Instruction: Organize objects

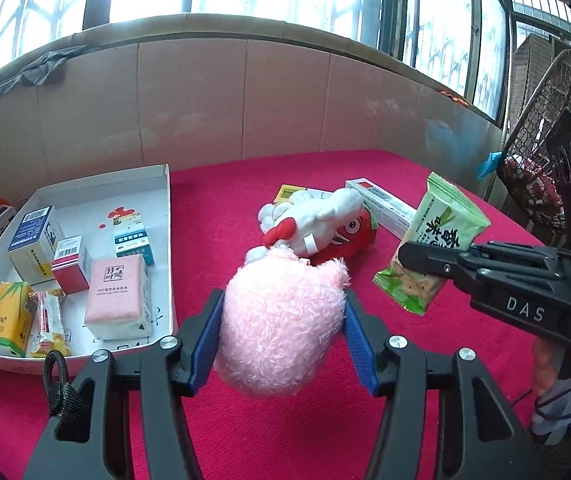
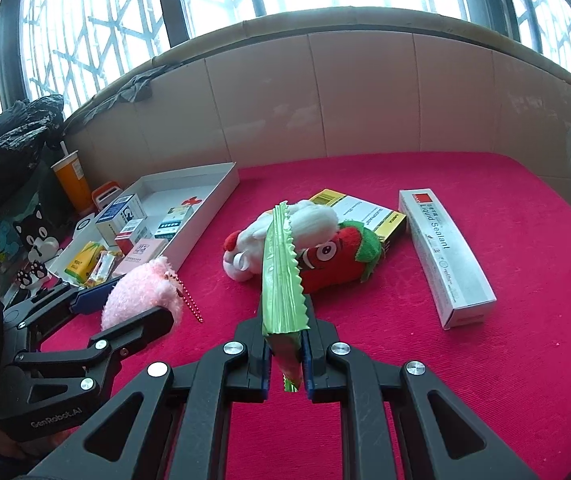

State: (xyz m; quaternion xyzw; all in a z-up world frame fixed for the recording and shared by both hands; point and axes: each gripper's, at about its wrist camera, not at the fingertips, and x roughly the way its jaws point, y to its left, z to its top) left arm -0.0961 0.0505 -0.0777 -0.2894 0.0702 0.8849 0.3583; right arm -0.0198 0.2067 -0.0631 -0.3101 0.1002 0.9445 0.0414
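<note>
My left gripper (image 1: 283, 300) is shut on a fluffy pink plush toy (image 1: 281, 320), held just above the red cloth; the same left gripper (image 2: 133, 304) and pink plush toy (image 2: 141, 292) show in the right wrist view. My right gripper (image 2: 285, 332) is shut on a green snack packet (image 2: 281, 268), which stands on edge between the pads. The left wrist view has that right gripper (image 1: 425, 260) and green packet (image 1: 441, 232) at the right. A white tray (image 1: 167, 208) at the left holds several small boxes and packets.
A white plush with a red bow (image 2: 309, 216) and a red plush (image 2: 337, 260) lie mid-table on a yellow-and-white box (image 2: 361, 212). A long sealant box (image 2: 445, 256) lies to the right. A cardboard wall (image 2: 357, 92) runs behind; a wire basket (image 1: 541, 120) stands far right.
</note>
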